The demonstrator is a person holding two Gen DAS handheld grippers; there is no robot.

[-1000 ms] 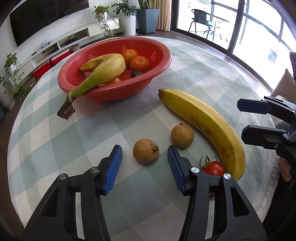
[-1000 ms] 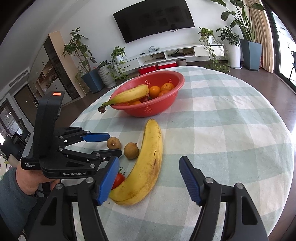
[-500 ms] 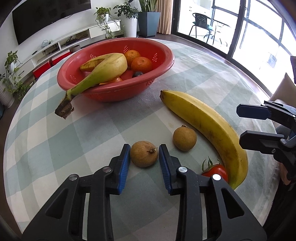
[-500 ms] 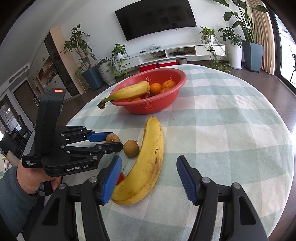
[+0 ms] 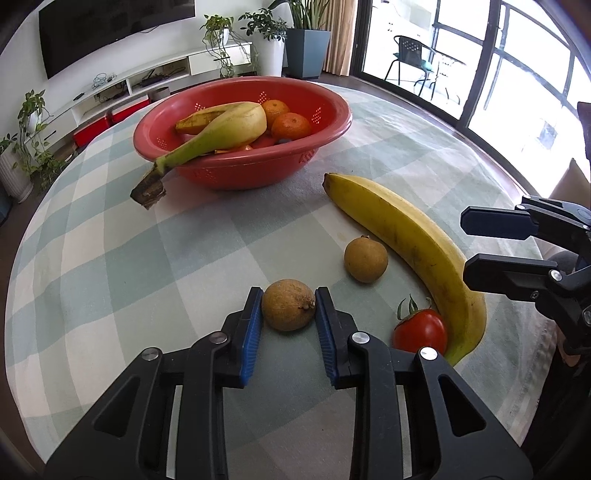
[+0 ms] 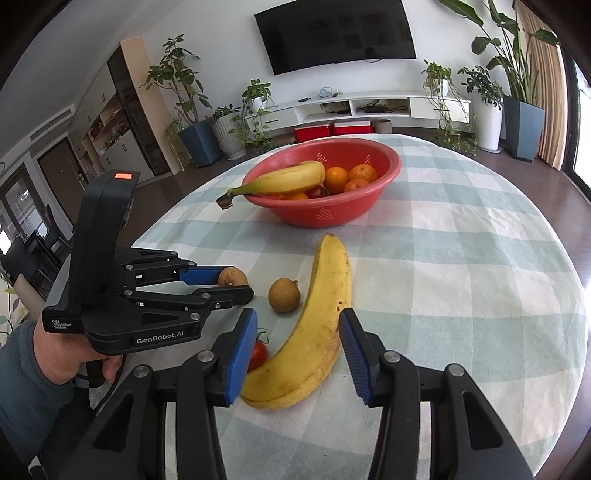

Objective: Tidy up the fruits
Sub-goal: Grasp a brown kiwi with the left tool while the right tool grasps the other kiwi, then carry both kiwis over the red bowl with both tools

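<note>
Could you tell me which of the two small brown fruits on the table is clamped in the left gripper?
The nearer brown fruit, pinched between the left gripper's blue pads. The other brown fruit lies free beside the loose banana, untouched.

i am in a home, in the living room. a big flat television (image 6: pixel 334 35) hangs on the white wall, and under it a long low white cabinet (image 6: pixel 369 110) holds cables, small devices and red boxes (image 6: pixel 332 130). many house plants in pots (image 6: pixel 229 133) stand along the wall and in the corners. on one side a tall shelf unit (image 6: pixel 125 122) and a dark door (image 6: pixel 59 173) are visible. on the other side big glass doors (image 5: pixel 461 55) with a curtain (image 5: pixel 341 37) lead to a balcony, where a chair (image 5: pixel 410 55) stands. the floor is dark wood. i work at a round table with a checked green and white cloth (image 6: pixel 461 258), where a red bowl (image 6: pixel 384 184) with fruit stands.
</note>
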